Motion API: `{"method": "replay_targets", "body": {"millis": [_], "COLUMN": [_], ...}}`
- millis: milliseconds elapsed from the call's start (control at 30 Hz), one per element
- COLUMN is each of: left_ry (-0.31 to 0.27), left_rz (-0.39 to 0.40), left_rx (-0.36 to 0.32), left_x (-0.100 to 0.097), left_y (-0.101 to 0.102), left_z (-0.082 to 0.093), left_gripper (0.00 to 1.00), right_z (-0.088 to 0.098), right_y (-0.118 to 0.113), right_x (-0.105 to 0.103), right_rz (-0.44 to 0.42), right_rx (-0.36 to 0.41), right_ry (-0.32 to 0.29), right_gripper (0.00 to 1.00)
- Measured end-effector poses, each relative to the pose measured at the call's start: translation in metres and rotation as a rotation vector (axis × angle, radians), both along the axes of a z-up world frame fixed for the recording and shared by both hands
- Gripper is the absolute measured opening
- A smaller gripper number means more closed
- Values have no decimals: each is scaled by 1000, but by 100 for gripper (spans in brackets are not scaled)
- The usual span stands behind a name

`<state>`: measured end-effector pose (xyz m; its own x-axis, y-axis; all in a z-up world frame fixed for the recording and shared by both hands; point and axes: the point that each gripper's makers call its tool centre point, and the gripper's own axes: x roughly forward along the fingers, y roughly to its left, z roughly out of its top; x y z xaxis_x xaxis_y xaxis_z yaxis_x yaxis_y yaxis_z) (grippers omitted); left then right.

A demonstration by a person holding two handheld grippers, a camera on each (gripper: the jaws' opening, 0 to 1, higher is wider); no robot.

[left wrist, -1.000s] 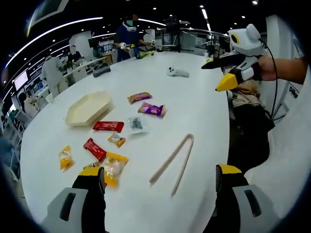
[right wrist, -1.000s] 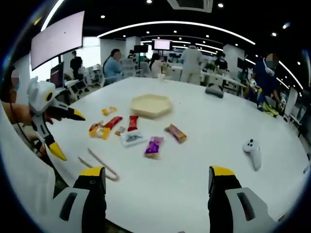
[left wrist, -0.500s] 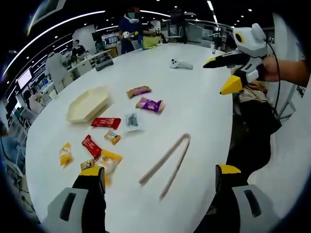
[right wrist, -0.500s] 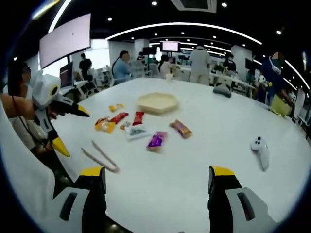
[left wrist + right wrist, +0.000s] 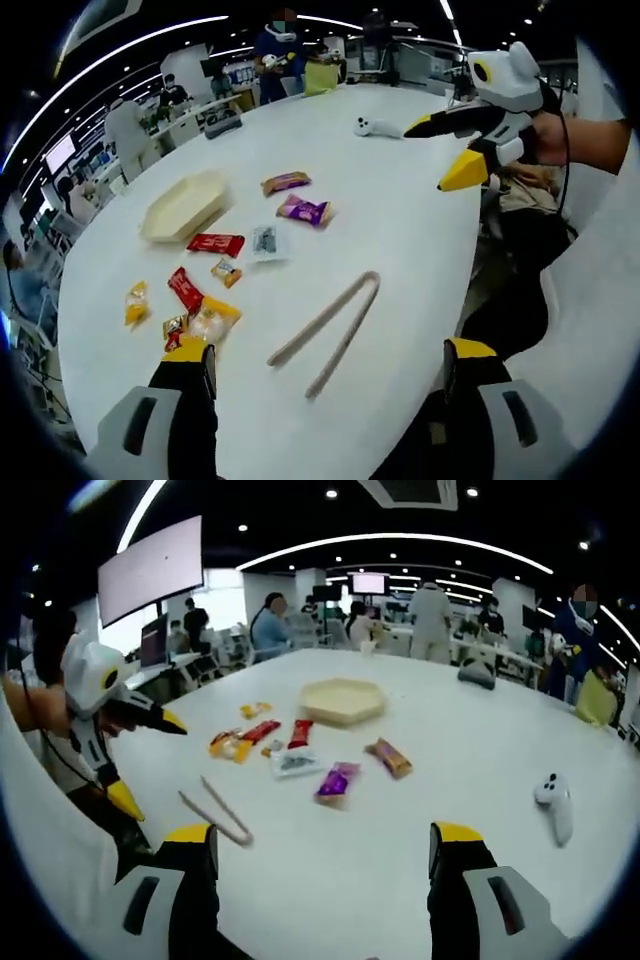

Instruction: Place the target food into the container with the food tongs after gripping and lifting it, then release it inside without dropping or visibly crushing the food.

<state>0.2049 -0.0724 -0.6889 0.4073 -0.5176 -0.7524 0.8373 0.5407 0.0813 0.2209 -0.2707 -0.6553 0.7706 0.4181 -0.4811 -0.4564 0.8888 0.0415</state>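
Note:
Beige food tongs point(image 5: 325, 330) lie flat on the white table point(image 5: 400, 230), just ahead of my left gripper point(image 5: 328, 372), which is open and holds nothing. A beige hexagonal container point(image 5: 185, 205) stands further back on the left, with nothing in it. Wrapped snacks lie between them: a purple packet point(image 5: 305, 210), a brown one point(image 5: 286, 183), a clear one point(image 5: 264, 241), red bars point(image 5: 215, 244) and yellow bags point(image 5: 210, 322). My right gripper point(image 5: 325, 852) is open above the table edge, with the tongs point(image 5: 218, 812) off to its left and the container point(image 5: 343, 700) beyond the snacks. It also hangs open at the upper right of the left gripper view as the right gripper point(image 5: 430, 157).
A white controller point(image 5: 375, 127) lies at the table's far side, also seen as the controller point(image 5: 555, 800). The left gripper point(image 5: 148, 762), in a person's hand, hangs over the table's near edge. People and desks stand in the background.
Both views have shifted a little with the hands. The tongs, snacks and container lie where they were. Both grippers have stayed open.

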Motion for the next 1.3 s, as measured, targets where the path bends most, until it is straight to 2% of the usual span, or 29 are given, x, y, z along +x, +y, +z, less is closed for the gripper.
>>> {"method": "replay_targets", "body": {"millis": [133,200,300,400,467,533,600,667,733,800,833,867,933,967,1033,1133,1200,1300], "left_ry": [0,12,13,21,16,31,1,12,16,32,37,28,45,47,56,53,57,69], "left_rz": [2,-7,-29,-47,-66,-76,-96,-100,-106,-114,-132,-160,-202,-213,-241,-277,-276,-264], "left_rx": [0,-4,-10,-21,-31,-30,-64,-53,-59,-89,-96,-108,-90,-94,-135,-150,-128,-144], "left_x": [3,2,1,1,2,-1,1,1,0,-6,-10,-12,-17,-18,-20,-20,-19,-16], "left_y": [3,2,2,2,2,4,0,5,8,9,9,8,12,12,10,13,18,20], "left_z": [-1,-2,-1,-4,-5,-5,-1,-8,-11,-9,-8,-8,-15,-15,-15,-18,-23,-23], "left_gripper": [95,95,95,95,95,94,95,94,93,93,93,93,93,92,91,88,86,84], "right_z": [-7,-4,0,-4,-4,-6,3,-2,-1,4,13,13,10,12,14,11,10,6], "right_y": [2,-1,2,3,2,-1,6,13,16,19,22,24,23,24,25,25,30,30], "right_x": [7,8,4,-4,-6,-10,-9,-14,-17,-21,-21,-22,-27,-28,-30,-38,-43,-47], "right_rz": [3,-25,-45,-42,-60,-119,-151,-134,-148,-188,-224,-229,-260,-264,-287,-323,-326,-325], "right_rx": [-23,-28,9,-37,-25,-2,50,17,-31,-20,23,28,0,-12,-15,-30,-12,-35], "right_ry": [-1,-2,-2,8,10,47,11,44,43,64,37,37,69,60,46,58,65,70], "right_gripper": [88,88,88,88,88,87,87,87,87,87,87,87,87,87,87,86,87,86]}}
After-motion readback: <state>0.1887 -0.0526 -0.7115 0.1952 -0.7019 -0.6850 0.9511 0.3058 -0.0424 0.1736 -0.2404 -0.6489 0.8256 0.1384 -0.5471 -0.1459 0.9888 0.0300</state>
